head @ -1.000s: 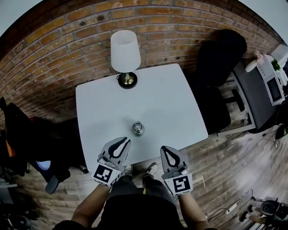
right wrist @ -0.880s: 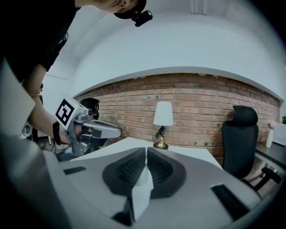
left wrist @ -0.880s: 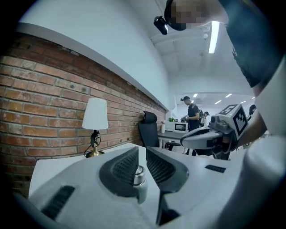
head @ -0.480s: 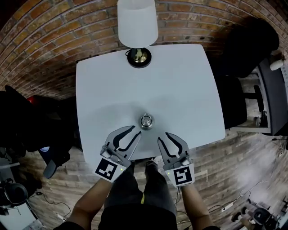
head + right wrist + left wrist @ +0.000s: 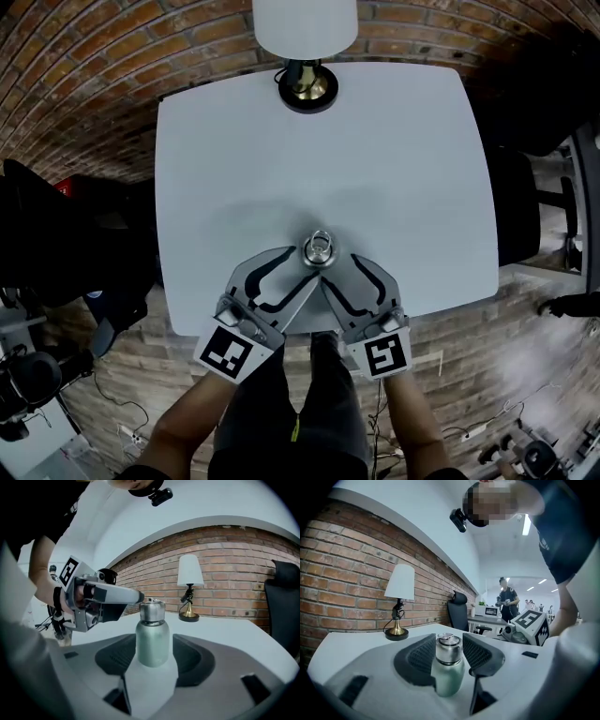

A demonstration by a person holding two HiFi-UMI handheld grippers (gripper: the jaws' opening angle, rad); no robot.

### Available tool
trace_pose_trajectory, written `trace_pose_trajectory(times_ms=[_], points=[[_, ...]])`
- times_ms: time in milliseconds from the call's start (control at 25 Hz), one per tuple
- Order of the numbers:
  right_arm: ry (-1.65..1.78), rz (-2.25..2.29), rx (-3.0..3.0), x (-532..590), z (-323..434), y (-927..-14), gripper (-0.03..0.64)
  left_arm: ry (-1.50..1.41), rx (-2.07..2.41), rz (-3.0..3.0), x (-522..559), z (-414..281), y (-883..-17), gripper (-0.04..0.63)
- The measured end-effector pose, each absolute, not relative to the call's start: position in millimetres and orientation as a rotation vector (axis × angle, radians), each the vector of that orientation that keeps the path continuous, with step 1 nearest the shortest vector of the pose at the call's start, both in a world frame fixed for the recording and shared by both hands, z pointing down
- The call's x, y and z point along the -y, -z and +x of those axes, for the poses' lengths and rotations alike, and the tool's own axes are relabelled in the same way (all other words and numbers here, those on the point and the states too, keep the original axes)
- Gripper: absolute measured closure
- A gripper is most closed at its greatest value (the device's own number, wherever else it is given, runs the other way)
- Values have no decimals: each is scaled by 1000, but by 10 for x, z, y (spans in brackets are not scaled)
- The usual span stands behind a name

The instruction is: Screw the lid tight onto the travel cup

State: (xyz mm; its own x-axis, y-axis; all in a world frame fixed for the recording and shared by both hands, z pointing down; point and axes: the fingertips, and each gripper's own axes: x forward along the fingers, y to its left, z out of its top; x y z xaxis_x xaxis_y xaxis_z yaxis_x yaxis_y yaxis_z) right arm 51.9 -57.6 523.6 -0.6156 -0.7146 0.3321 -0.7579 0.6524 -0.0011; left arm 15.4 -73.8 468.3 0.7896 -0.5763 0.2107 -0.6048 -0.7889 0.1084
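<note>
A pale green travel cup (image 5: 319, 250) with a steel lid (image 5: 448, 648) stands upright near the front edge of the white table (image 5: 234, 141). My left gripper (image 5: 298, 264) reaches it from the lower left, and my right gripper (image 5: 339, 268) from the lower right. Both have just been opening. In the left gripper view the lid sits between the pads (image 5: 480, 654) with a gap on each side. In the right gripper view the cup (image 5: 152, 641) stands between the open jaws of the right gripper (image 5: 153, 644), untouched. The left gripper (image 5: 101, 603) shows beside the lid.
A brass-footed lamp (image 5: 305, 37) with a white shade stands at the table's far edge against the brick wall. A black office chair (image 5: 534, 94) is to the right, dark bags (image 5: 56, 244) on the floor to the left. People stand far back in the room (image 5: 507, 603).
Both grippers have come forward and down to the cup, from short of it to either side of it. Their jaws went from shut to open.
</note>
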Motion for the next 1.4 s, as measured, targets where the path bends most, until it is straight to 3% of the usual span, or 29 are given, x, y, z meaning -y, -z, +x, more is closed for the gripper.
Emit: trace_pose_trajectory(times_ms=[320, 680, 960, 1160, 1400], points=[[-180, 1124, 2608, 710, 359, -5345, 313, -263, 928, 2872, 772, 281, -4763, 366], [-152, 1109, 2646, 817, 245, -5383, 291, -240, 953, 2872, 843, 328, -4794, 296], [-139, 1083, 2661, 878, 135, -5441, 290, -269, 974, 2872, 923, 389, -4837, 295], [-140, 1081, 2682, 898, 107, -5434, 290, -311, 1002, 2902, 964, 407, -4855, 345], [-156, 1040, 2696, 885, 122, -5448, 290, -275, 644, 3052, 913, 471, -4832, 345]])
